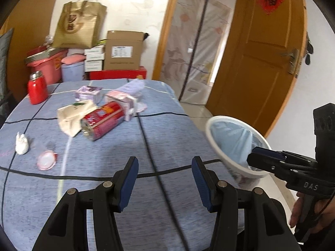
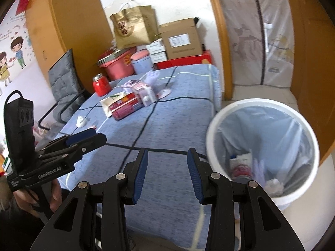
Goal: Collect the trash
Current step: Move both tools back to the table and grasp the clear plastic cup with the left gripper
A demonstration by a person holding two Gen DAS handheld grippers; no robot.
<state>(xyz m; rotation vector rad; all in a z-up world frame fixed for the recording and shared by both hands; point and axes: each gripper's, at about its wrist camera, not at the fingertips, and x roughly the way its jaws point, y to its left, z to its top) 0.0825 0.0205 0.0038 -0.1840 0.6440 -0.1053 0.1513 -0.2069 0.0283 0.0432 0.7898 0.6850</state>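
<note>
Blue tablecloth (image 1: 129, 146); bin contents (image 2: 251, 167) visible only right view.

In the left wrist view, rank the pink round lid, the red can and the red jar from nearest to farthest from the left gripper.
From the left gripper:
1. Pink round lid, near left on the blue cloth.
2. Red can, lying mid-table among the wrappers.
3. Red jar, upright at the far left edge.

Matt woven cloth (image 1: 117, 146) (blue), glossy metal can (image 1: 102, 118), smooth white plastic bin (image 2: 217, 146), thin film liner (image 2: 272, 129).
</note>
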